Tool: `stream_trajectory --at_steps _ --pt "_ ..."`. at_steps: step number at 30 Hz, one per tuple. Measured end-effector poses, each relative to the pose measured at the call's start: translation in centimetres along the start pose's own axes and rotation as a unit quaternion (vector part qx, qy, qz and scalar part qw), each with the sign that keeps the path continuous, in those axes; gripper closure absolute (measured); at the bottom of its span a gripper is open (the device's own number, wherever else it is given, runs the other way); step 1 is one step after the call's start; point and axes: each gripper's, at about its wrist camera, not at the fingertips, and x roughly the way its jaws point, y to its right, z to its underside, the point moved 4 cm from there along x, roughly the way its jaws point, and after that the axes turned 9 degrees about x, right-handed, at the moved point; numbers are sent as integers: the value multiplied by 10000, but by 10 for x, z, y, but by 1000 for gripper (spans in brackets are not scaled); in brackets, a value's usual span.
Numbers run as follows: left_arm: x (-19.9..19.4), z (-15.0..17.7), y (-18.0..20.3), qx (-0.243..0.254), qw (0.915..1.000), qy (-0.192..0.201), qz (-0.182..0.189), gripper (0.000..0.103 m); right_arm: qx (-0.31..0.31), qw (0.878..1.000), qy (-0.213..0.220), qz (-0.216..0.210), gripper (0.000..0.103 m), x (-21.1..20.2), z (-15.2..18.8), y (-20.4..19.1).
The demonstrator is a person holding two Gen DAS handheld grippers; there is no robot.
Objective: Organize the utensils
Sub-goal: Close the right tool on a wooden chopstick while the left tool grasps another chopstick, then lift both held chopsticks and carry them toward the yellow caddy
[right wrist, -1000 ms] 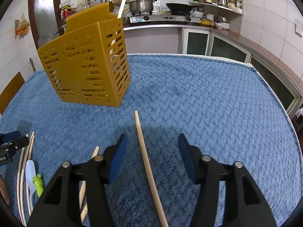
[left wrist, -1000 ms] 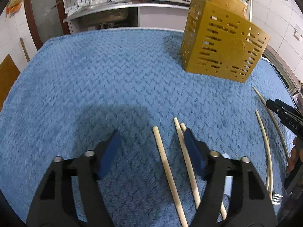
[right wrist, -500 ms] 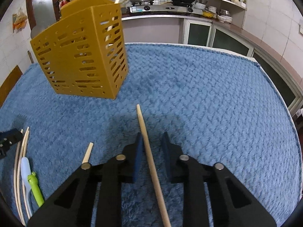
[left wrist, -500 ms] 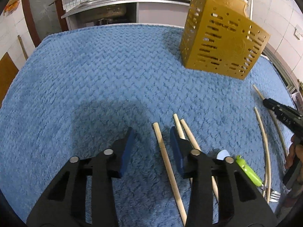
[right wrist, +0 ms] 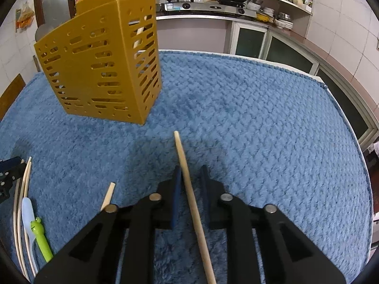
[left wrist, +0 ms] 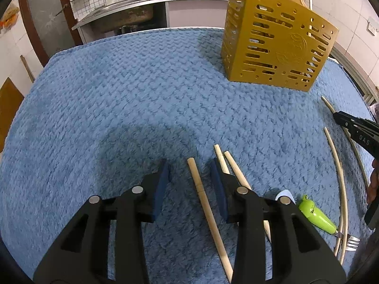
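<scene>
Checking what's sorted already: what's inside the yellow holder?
One pale chopstick stands in the yellow holder, sticking out above its rim and visible through the slots. The perforated walls cover the rest of the interior, so anything else in there can't be confirmed.

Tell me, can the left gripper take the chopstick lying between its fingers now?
Probably yes: the left gripper straddles the chopstick on the blue cloth; its jaws have just been closing, nothing blocks them.

White letters "DAS" on right gripper [left wrist: 360, 130]; nothing else legible
</scene>
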Motion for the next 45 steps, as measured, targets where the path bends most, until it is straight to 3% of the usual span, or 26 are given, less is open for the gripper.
stream_trajectory --at_steps 3,10,22,28,32,36,45 --pt "0 -1 -2 0 10000 32 1 84 36 10000 24 -2 94 -2 0 -1" --pt "2 -3 -5 -43 10000 29 60 94 105 9999 20 -59 97 -6 2 1" --pt "-9 -7 -9 -180 9993 227 257 95 449 9981 200 -359 97 -26 -4 15" --pt "-40 -18 -2 23 9966 790 233 95 655 9955 451 -514 97 -42 -7 23" --pt "-33 -15 0 28 9982 455 385 95 629 9951 546 -527 97 -48 -8 22" --pt "-26 -13 -3 -8 9984 376 420 95 558 9956 558 -504 97 -47 -6 20" --pt "-56 -23 -7 -71 9945 907 525 96 609 9943 656 -572 97 -54 -6 23"
